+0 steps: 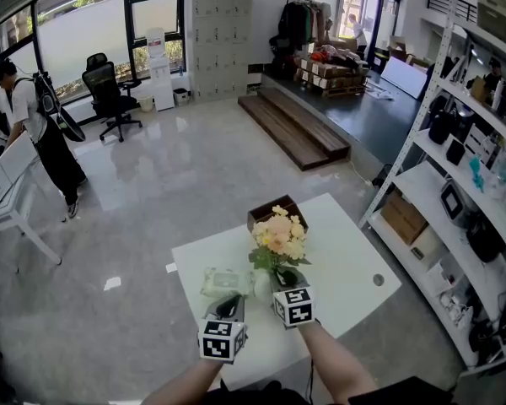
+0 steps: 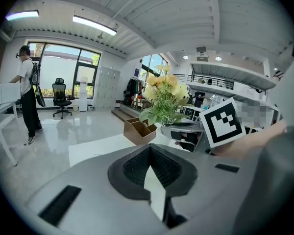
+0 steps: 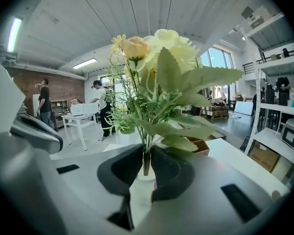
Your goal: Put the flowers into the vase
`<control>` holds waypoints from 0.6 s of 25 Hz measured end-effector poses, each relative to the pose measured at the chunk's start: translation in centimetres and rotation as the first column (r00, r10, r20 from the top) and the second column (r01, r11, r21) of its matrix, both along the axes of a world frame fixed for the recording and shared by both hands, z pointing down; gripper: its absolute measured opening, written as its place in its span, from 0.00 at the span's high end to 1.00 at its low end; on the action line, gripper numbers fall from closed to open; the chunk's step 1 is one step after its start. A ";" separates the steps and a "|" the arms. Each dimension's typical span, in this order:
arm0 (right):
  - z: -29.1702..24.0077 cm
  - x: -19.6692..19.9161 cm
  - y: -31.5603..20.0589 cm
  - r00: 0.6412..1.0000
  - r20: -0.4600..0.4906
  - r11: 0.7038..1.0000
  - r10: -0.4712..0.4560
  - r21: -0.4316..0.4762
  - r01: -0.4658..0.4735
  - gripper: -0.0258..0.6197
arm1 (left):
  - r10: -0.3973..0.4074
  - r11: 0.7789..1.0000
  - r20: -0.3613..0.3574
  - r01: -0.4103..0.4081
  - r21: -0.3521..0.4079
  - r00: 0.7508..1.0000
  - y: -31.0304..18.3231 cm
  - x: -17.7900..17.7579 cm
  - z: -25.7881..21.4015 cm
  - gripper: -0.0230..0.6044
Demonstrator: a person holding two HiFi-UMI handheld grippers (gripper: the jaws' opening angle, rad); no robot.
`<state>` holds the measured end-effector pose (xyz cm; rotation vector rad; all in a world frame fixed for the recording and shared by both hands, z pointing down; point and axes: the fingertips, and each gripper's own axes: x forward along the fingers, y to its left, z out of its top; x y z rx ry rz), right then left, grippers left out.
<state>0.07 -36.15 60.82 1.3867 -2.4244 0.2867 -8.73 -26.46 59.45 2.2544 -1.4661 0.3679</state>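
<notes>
A bunch of pale yellow and peach flowers [image 1: 278,237] with green leaves stands upright on the white table [image 1: 346,251]. In the right gripper view its stems [image 3: 146,160] run down into a small white vase [image 3: 146,176]. My right gripper [image 3: 146,155] sits around the stems just above the vase's mouth, its jaws slightly apart and the pads [image 3: 122,168] not pressing on them. My left gripper [image 2: 148,148] is to the left of the vase, shut with nothing in it. From the left gripper view the flowers [image 2: 161,99] rise above my right gripper [image 2: 186,131].
A brown cardboard box [image 1: 277,212] stands just behind the flowers. A green-and-white packet [image 1: 223,283] lies left of the vase. A storage rack [image 1: 464,184] lines the right side. A person [image 1: 34,125] stands by a white desk far left. The table's right part has a small hole [image 1: 378,280].
</notes>
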 end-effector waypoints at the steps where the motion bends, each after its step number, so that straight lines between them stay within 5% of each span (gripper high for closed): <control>1: 0.0 0.0 0.1 1.000 -0.006 1.000 -0.005 -0.003 0.005 0.88 | 0.002 1.000 0.000 -0.002 0.002 1.000 0.0 0.1 -0.1 0.96; 15: 0.1 -0.1 1.4 0.990 -0.126 0.991 -0.055 -0.130 0.039 0.72 | 0.031 0.999 -0.016 -0.030 0.024 0.999 0.3 1.6 -0.8 0.96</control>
